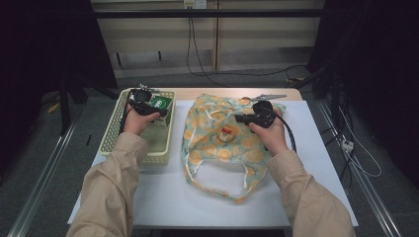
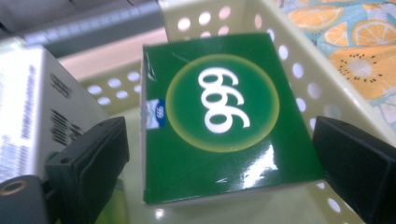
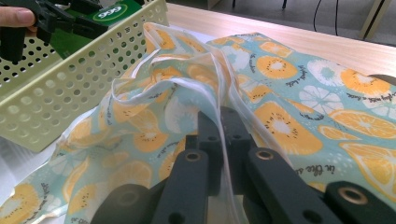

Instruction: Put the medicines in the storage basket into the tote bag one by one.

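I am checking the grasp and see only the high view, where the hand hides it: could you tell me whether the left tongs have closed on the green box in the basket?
Observer: Not yet. In the left gripper view the left tongs stand open, one jaw on each side of the green box.
Operator: Thank you. And the other hand?
Observer: The right tongs are shut on a white-edged fold of the fruit-print bag.
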Available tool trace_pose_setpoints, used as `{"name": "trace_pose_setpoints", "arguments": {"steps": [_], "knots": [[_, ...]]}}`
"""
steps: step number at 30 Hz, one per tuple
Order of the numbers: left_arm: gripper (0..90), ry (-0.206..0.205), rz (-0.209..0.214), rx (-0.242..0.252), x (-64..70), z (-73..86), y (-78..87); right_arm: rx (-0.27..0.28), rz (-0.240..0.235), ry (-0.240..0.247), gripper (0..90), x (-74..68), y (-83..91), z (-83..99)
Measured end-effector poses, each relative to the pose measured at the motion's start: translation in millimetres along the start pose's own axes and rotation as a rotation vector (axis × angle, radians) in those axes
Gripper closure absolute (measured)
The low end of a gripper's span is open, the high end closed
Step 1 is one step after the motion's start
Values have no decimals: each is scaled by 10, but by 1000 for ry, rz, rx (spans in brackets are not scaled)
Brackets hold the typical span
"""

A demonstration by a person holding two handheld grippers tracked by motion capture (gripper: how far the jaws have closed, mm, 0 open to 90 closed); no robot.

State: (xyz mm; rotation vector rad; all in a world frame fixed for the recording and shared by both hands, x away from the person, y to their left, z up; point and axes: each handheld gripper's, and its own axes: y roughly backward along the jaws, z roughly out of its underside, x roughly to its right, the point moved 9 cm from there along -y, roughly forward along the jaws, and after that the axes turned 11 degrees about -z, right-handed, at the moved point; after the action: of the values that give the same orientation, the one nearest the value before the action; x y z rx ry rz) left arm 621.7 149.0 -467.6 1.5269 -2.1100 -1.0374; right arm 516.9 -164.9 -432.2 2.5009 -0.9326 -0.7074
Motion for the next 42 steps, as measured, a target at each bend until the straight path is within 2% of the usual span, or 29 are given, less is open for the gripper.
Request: {"name": "trace_pose_setpoints", "arguments": {"steps": [2,3,6,9,11,13,16,19,20,22,25,27,29,33,42], "knots": [[63,-2,-5,-8,25,6,-27,0,0,1,892,1,-4,0],[65,-12,0,-13,45,14,-46,-1,0,1,892,3,-6,1],[81,-38,-21,-37,51,47,-100,-4,2,-2,892,3,-6,3],[137,-12,-36,-37,46,34,-92,-3,3,0,892,8,-2,0],[157,3,-30,-47,49,35,-64,-7,7,-2,892,22,3,7],[161,-12,-33,-54,39,37,-14,-2,10,-7,892,30,9,4],[163,10,-8,-44,24,8,98,-6,12,-5,892,28,11,9],[164,14,11,-28,-1,-33,248,-7,11,-2,892,17,3,13],[164,30,23,-23,-8,-46,304,-9,10,0,892,10,2,15],[164,10,30,-7,-36,-76,425,-9,11,1,892,0,0,14],[164,10,49,11,-57,-114,605,-4,9,-2,892,-14,-8,13],[164,-10,58,26,-59,-144,724,-3,9,-3,892,-20,-16,14],[164,-12,84,40,-47,-179,847,-6,12,1,892,-22,-23,18],[164,-48,129,72,89,-253,1066,-2,16,-1,892,-22,-19,8],[164,-183,275,127,596,-352,1467,-1,30,4,893,2,-13,-5]]}}
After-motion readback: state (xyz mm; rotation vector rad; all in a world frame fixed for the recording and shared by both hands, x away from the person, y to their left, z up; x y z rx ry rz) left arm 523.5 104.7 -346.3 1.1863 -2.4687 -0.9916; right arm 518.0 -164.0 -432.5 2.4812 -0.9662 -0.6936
